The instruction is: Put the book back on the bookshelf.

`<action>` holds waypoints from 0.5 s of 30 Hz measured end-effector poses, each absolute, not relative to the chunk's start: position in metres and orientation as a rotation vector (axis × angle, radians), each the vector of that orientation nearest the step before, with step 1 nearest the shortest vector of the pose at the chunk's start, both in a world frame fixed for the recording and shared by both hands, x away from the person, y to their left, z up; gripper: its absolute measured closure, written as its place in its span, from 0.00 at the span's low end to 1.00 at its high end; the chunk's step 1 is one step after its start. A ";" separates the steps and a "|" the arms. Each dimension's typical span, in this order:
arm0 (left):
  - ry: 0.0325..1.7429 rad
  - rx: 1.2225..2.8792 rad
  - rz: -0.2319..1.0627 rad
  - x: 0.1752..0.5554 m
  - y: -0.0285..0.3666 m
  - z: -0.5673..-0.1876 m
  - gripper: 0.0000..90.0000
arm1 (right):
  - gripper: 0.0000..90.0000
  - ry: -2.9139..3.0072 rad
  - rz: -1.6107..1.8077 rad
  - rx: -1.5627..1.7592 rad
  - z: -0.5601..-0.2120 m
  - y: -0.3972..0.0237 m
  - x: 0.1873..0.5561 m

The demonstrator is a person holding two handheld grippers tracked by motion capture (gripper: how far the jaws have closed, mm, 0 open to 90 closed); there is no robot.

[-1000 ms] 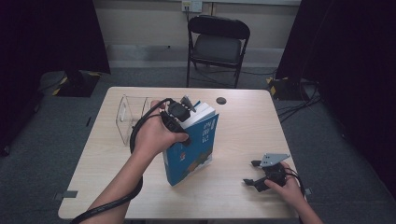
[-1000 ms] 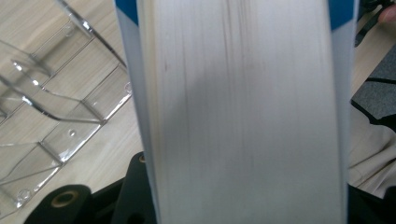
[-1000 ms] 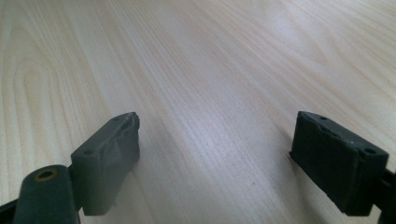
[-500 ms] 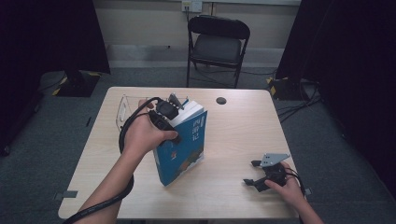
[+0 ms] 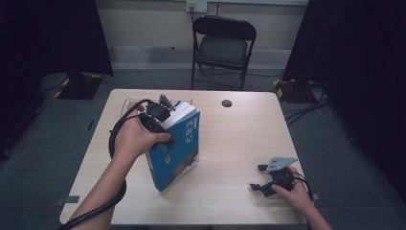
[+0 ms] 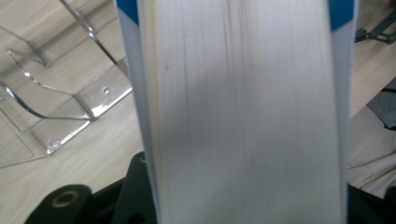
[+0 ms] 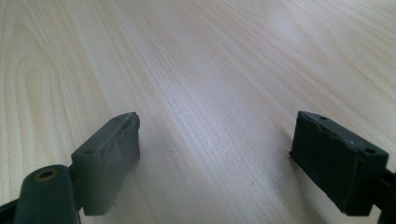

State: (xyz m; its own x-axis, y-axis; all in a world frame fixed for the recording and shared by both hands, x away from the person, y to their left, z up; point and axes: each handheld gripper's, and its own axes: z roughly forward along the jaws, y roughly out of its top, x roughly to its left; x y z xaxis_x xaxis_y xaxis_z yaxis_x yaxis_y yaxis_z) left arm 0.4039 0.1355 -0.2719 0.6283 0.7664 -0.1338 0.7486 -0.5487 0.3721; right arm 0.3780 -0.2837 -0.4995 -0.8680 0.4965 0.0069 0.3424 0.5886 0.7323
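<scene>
The book (image 5: 178, 146) has travelled left across the table (image 5: 239, 139) toward the clear rack (image 6: 56, 112), upright and tilted, clamped at its top in your left gripper (image 5: 160, 112). Your right gripper (image 5: 268, 179) rests near the table edge, jaws apart and empty; racking looks next.

The book (image 5: 178, 148) is a thick, closed volume with a blue illustrated cover and white page edges. It stands upright on the table's left half, tilted, one lower corner toward the near edge.
</scene>
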 end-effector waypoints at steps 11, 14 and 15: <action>1.249 2.448 0.072 0.408 0.145 -0.272 0.68 | 0.16 2.619 1.144 0.699 -0.500 -0.284 0.378; 1.267 2.434 0.064 0.410 0.149 -0.272 0.68 | 0.16 2.622 1.153 0.697 -0.500 -0.284 0.378; 1.263 2.436 0.066 0.410 0.151 -0.272 0.68 | 0.16 2.622 1.153 0.697 -0.500 -0.284 0.378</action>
State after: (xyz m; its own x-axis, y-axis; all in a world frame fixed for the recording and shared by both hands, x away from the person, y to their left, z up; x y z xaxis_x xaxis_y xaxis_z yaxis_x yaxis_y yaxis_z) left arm 0.4105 0.1511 -0.2720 0.5919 0.7942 -0.1372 0.7757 -0.5152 0.3644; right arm 0.3784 -0.2837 -0.4998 -0.8706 0.4919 0.0119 0.3411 0.5859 0.7351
